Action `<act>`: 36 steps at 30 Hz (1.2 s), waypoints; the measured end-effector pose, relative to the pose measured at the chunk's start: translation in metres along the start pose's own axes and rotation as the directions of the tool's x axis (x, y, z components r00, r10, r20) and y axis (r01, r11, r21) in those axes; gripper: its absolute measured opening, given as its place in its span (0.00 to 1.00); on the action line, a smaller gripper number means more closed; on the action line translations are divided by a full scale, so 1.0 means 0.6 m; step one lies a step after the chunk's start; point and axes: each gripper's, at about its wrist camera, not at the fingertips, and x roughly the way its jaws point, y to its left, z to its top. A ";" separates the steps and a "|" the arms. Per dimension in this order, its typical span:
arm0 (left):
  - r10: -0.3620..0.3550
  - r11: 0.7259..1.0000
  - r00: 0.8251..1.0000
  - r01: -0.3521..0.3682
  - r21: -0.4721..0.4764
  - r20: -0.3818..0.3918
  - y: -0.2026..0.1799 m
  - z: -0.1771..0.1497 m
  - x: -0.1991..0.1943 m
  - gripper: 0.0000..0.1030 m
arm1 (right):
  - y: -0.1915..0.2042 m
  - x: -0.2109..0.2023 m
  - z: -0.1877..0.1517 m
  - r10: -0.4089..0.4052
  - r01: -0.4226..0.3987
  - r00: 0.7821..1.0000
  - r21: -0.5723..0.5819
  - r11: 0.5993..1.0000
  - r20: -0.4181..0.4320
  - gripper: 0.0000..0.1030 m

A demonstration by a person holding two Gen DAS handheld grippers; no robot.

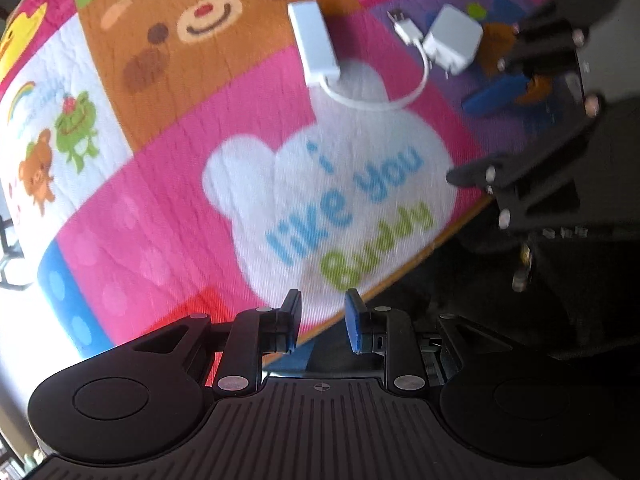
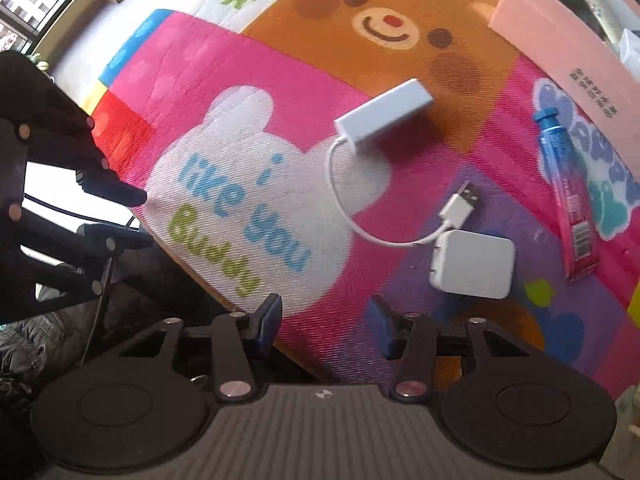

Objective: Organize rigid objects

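A white adapter box (image 1: 314, 44) (image 2: 384, 114) with a short white cable and USB plug (image 1: 404, 26) (image 2: 460, 204) lies on the colourful cartoon mat. A white wall charger (image 1: 454, 42) (image 2: 474, 264) lies beside the plug. A blue and pink tube (image 2: 566, 196) lies right of them. My left gripper (image 1: 322, 320) is open and empty above the mat's front edge. My right gripper (image 2: 326, 326) is open and empty, near the charger. Each gripper shows at the edge of the other's view, the right one (image 1: 532, 92) over the mat's right side.
A pink cardboard box (image 2: 560, 48) stands at the back right of the mat (image 2: 224, 92). The mat's front edge (image 1: 400, 272) drops off to a dark area below. A window and floor show at the far left.
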 end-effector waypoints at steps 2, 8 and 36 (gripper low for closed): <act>0.007 1.000 1.000 -0.007 0.005 -0.007 -0.001 0.018 -0.004 0.26 | -0.012 -0.001 -0.003 0.005 -0.005 1.000 0.012 1.000 -0.001 0.46; 0.016 0.999 1.000 -0.016 0.047 -0.013 -0.009 0.083 -0.019 0.26 | -0.051 -0.011 -0.009 0.017 -0.017 1.000 0.051 0.999 0.012 0.46; 0.049 0.997 0.982 -0.057 0.043 0.185 -0.014 0.200 -0.037 0.27 | -0.111 -0.086 -0.056 -0.209 0.192 0.918 0.083 0.978 0.337 0.46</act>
